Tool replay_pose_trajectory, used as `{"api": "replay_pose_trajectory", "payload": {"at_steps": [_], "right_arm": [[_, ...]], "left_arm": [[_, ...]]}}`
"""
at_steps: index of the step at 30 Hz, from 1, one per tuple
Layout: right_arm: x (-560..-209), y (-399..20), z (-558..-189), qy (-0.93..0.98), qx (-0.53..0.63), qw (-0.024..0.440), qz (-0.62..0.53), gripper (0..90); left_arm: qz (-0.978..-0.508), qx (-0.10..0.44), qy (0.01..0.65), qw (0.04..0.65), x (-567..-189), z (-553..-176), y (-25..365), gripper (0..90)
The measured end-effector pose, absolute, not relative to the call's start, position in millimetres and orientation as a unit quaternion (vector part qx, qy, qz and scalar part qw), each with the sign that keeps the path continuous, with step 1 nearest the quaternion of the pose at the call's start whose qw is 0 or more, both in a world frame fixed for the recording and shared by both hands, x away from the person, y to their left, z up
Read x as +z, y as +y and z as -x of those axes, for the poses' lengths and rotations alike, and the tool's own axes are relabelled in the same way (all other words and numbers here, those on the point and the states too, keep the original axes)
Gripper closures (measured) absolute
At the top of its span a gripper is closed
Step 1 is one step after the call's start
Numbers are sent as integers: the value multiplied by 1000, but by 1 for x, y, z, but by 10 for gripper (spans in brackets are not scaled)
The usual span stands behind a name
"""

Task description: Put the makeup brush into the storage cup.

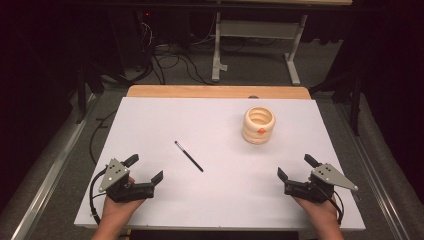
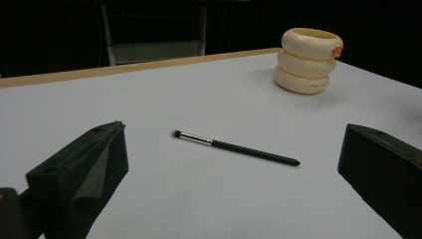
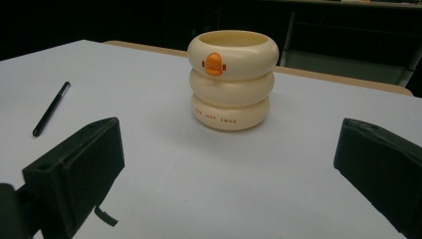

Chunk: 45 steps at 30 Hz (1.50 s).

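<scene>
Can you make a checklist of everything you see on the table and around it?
Surface: white table, wooden strip along its far edge.
Job's things: brush lies flat near the middle, bristles toward the far side; cream holder of three stacked rings stands upright on the far right part, orange mark on its top ring, nothing seen inside it.
Clutter: nothing seen.
Grippers: left gripper and right gripper both open, fingers holding nothing, resting near the near edge, apart from brush and holder.
Cables: a black cable trails from the left gripper; more wires lie on the floor beyond the table.
Surroundings: dark room, grey stand behind the table.
</scene>
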State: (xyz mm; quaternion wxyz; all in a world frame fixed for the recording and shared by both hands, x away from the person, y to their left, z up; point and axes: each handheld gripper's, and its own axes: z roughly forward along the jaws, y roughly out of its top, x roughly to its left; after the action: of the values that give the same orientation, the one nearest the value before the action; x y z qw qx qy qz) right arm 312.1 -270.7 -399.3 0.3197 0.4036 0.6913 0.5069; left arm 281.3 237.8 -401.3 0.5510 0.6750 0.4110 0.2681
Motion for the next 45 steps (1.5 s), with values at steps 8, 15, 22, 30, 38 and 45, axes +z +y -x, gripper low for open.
{"api": "replay_pose_trajectory", "payload": {"at_steps": [8,15,22,30,38,45], "right_arm": [[-400,-270,-312,693,507,318,-403,10],[-400,-270,-312,693,507,317,-403,10],[-400,-270,-312,693,506,318,-403,10],[-400,-270,-313,693,507,317,-403,10],[-400,-270,-312,693,507,317,-403,10],[-400,-270,-313,693,508,316,-402,10]], "left_arm": [[-677,263,412,550,-402,-282,237,2],[-676,263,413,551,-402,-282,237,5],[-675,262,414,551,-402,-282,238,6],[-674,262,415,552,-402,-282,238,6],[-675,261,415,551,-402,-282,238,6],[-680,255,422,543,-403,-284,238,6]]}}
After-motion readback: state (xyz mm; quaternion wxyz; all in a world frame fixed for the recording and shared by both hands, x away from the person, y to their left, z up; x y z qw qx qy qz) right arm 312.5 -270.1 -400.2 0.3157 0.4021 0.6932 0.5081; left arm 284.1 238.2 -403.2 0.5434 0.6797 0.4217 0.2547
